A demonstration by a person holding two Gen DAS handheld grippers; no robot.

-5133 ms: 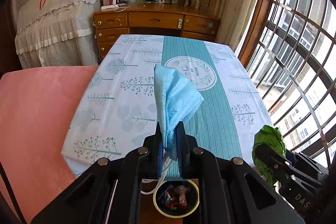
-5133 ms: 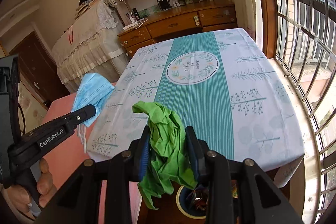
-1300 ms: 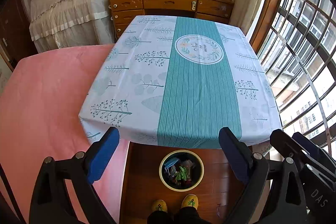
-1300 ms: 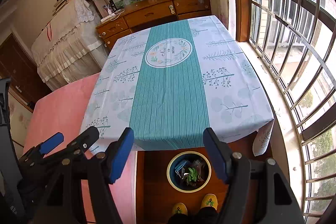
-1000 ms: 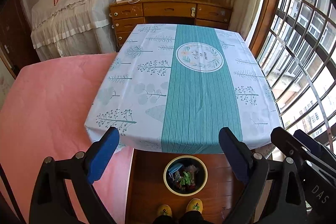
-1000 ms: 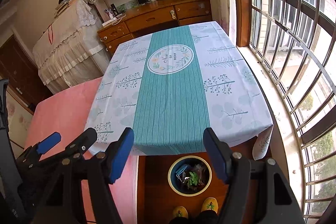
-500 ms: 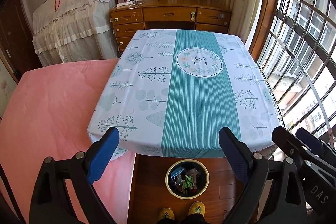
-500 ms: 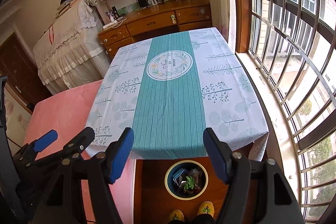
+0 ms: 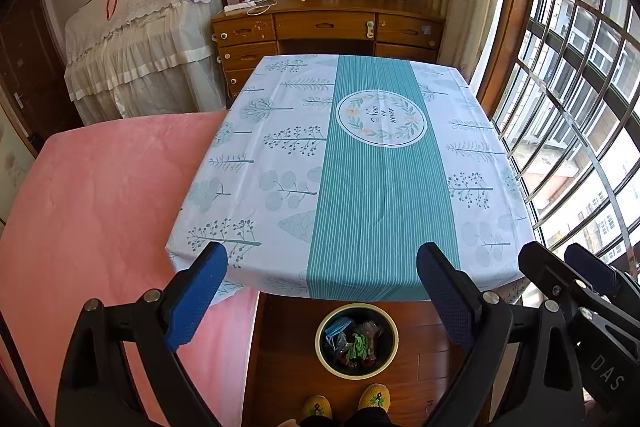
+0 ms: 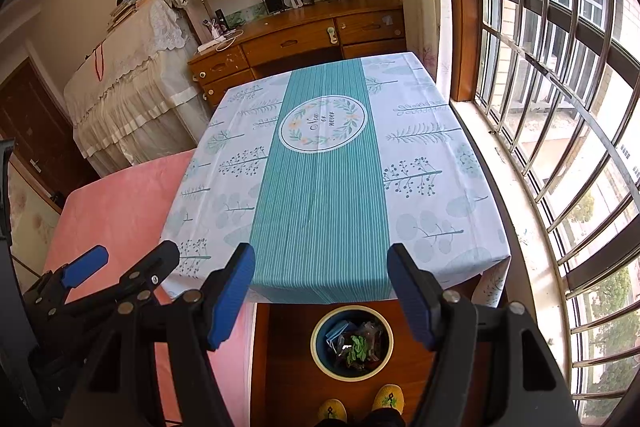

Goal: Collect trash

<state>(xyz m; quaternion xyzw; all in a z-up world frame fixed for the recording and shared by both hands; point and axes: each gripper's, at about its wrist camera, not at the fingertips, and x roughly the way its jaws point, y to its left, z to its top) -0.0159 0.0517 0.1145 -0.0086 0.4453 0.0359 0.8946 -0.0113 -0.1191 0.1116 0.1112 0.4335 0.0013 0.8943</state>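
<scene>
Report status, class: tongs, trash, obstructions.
Left tongs and right tongs open, empty. Blue mask and green wrapper in bin. Tablecloth bare.

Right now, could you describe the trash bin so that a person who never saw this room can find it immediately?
Find the table with the white and teal tablecloth by the barred window. On the wooden floor just past its near edge stands the trash bin, round, with a pale yellow rim, close to a pair of yellow slippers. It alone holds trash: a blue mask and green scrap.
</scene>
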